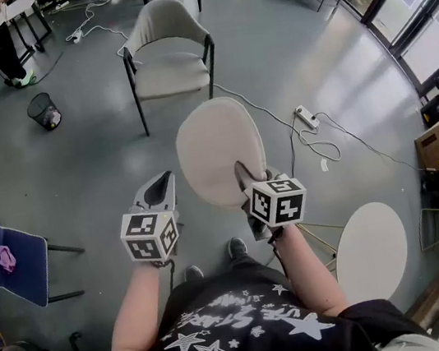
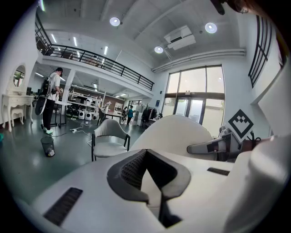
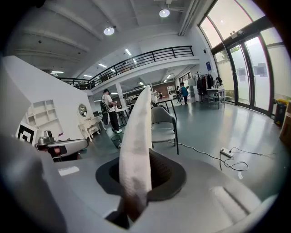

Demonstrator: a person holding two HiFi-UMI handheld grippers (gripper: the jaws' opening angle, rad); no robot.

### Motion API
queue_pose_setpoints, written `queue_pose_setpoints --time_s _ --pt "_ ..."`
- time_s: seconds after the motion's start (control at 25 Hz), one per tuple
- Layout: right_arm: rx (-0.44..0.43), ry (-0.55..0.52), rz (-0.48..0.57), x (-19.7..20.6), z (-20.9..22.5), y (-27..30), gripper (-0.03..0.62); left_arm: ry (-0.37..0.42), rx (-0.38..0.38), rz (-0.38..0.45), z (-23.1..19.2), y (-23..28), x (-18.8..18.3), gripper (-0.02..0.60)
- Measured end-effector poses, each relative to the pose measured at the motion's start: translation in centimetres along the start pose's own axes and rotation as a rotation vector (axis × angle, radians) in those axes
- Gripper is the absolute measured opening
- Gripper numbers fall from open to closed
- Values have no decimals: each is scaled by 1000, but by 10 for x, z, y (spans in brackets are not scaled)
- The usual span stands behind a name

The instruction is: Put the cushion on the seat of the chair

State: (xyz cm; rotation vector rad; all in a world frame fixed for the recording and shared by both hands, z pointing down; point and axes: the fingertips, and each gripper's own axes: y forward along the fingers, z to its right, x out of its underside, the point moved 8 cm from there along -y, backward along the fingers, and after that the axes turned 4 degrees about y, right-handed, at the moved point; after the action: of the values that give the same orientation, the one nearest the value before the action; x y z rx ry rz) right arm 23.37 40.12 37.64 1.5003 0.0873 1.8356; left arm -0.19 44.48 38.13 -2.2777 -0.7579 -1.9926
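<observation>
floor: open grey run ahead to the armchair, seat bare; cable trails off to its right | cushion: round pad held in midair short of the chair, looks light and soft, grips best by the rim | right gripper: clamped on its near rim | left gripper: closed, empty

cushion is showing matt, finely woven cloth, chair is showing matt upholstery on metal legs, floor is shining smooth

One cushion, one beige chair, one blue chair, one bin, two tools
</observation>
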Motion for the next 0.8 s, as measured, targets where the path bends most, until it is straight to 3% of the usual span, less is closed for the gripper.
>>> queue_pose_setpoints --time_s 0.8 --pt "41 41 -29 29 -24 0 57 -17 59 -24 -22 -31 19 8"
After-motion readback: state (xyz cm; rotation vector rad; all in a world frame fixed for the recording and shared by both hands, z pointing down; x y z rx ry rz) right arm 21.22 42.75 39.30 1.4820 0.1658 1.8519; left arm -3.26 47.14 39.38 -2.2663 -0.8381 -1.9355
